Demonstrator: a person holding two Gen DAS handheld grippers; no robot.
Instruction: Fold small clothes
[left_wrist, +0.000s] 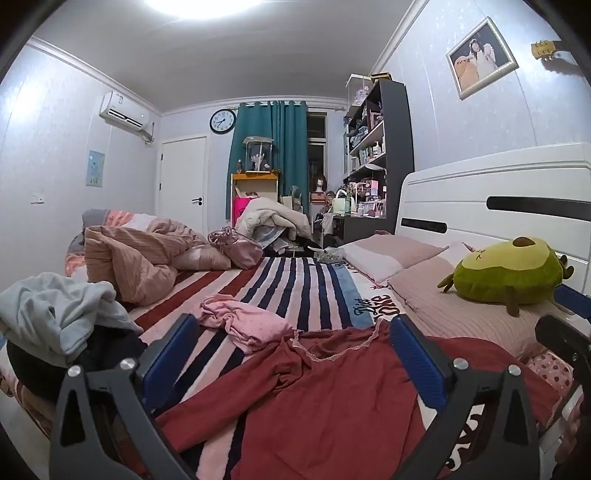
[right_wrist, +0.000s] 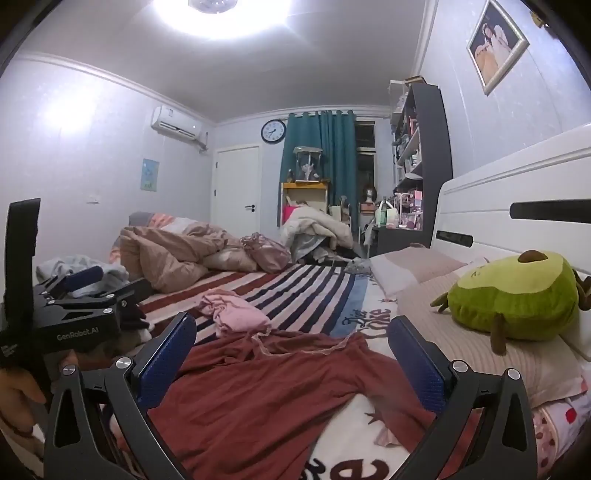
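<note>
A rumpled dark red garment (left_wrist: 332, 387) with a lace-trimmed neckline lies spread on the striped bed (left_wrist: 295, 288), a pink garment (left_wrist: 247, 317) just beyond. The left claw (left_wrist: 291, 354) and right claw (right_wrist: 291, 354) hover over it, released, gaping wide.

both views sit low over the near end of the bed (left_wrist: 295, 280), close to the red garment (left_wrist: 295, 398), and face along the bed toward the teal curtain (left_wrist: 273, 155). they share the headboard (right_wrist: 517, 192) and avocado plush (right_wrist: 517, 295); the right wrist view, set further right, shows the left gripper (right_wrist: 88, 280).
</note>
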